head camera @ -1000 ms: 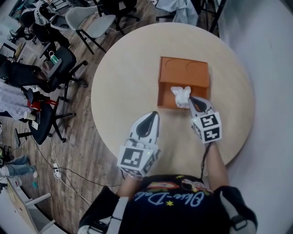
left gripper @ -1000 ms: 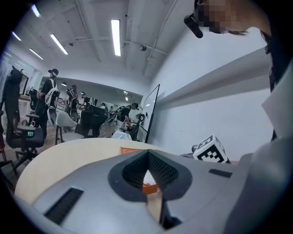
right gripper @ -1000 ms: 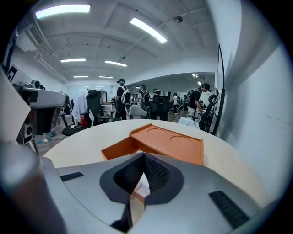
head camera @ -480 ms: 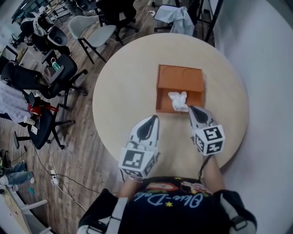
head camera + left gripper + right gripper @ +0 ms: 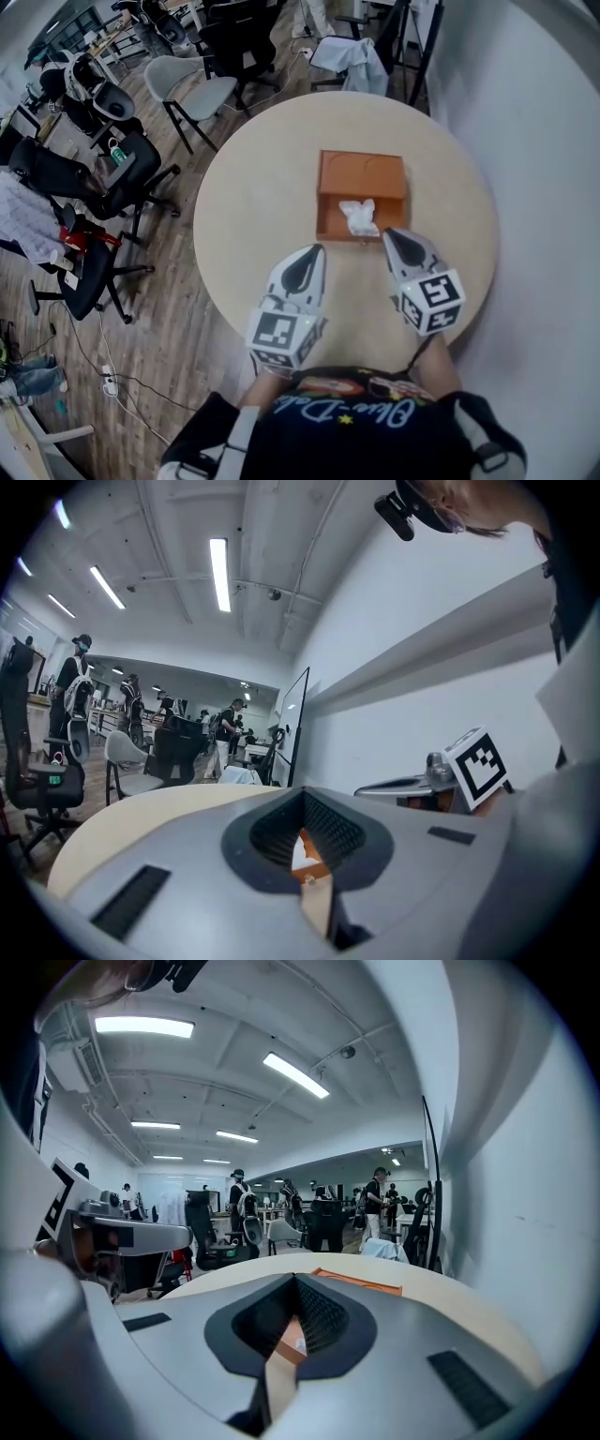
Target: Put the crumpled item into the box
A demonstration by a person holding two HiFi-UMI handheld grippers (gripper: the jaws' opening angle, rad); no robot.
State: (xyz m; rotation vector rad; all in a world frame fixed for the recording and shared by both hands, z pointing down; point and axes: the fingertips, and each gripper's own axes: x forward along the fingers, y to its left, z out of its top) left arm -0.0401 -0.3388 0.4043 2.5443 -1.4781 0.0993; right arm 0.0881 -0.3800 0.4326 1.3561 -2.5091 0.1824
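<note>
already crumpled item in box, just ahead of right gripper, left gripper alongside, both clenched empty

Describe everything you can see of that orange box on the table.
The orange box sits flat near the middle of the round pale table. It is rectangular and shallow, matte, perhaps card or plastic. Its far part shows two round recesses; its open near part holds a white crumpled item.
</note>
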